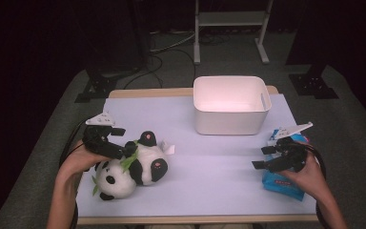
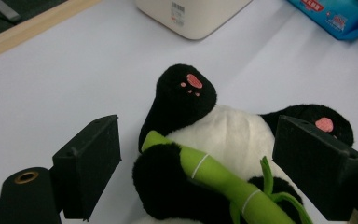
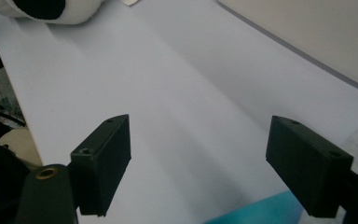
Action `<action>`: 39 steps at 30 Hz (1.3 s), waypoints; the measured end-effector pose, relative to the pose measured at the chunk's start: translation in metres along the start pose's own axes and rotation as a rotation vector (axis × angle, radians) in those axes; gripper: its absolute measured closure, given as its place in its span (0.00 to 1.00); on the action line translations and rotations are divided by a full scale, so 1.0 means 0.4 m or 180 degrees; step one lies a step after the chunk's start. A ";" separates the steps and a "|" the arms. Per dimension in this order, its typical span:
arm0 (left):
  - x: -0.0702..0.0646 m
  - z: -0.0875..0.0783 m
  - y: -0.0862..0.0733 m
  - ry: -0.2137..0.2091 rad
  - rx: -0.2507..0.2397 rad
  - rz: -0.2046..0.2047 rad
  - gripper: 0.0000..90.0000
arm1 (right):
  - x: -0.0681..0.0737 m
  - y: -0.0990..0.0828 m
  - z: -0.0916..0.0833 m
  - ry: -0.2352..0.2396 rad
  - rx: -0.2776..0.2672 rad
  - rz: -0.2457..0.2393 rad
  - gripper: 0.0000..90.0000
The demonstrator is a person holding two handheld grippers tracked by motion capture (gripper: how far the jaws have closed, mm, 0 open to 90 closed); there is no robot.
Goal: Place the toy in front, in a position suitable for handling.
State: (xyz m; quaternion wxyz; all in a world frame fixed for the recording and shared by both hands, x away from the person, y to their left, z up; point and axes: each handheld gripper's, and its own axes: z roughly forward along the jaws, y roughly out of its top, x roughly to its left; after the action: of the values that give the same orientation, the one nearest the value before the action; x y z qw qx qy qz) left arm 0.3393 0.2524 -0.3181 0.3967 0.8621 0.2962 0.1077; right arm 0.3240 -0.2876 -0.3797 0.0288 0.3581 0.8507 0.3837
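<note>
High view: left claw sits over the panda toy, right claw apart and empty; left gripper view: jaws apart, straddling its soft, light belly (squashy, grab the torso under the bamboo stick); right gripper view: bare table ahead.
</note>
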 end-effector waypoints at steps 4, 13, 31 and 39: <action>-0.011 -0.010 0.005 -0.0054 0.0028 0.0059 0.16 | 0.002 0.001 0.003 0.0001 0.0017 -0.0014 0.23; -0.019 -0.020 0.002 -0.0119 0.0168 0.0082 0.18 | 0.008 0.003 0.002 0.0006 0.0032 -0.0045 0.23; -0.034 0.013 -0.021 -0.0321 0.0495 0.0130 0.26 | 0.016 0.007 0.014 0.0019 0.0081 -0.0114 0.23; -0.034 0.030 -0.040 -0.0422 0.0562 0.0075 0.61 | 0.020 0.009 0.016 0.0024 0.0087 -0.0123 0.23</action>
State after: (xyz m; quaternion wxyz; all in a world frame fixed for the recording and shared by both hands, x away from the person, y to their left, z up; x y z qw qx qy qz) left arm 0.3264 0.2451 -0.3373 0.3365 0.9024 0.2675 0.0286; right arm 0.3222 -0.2772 -0.3800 0.0280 0.3405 0.8627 0.3728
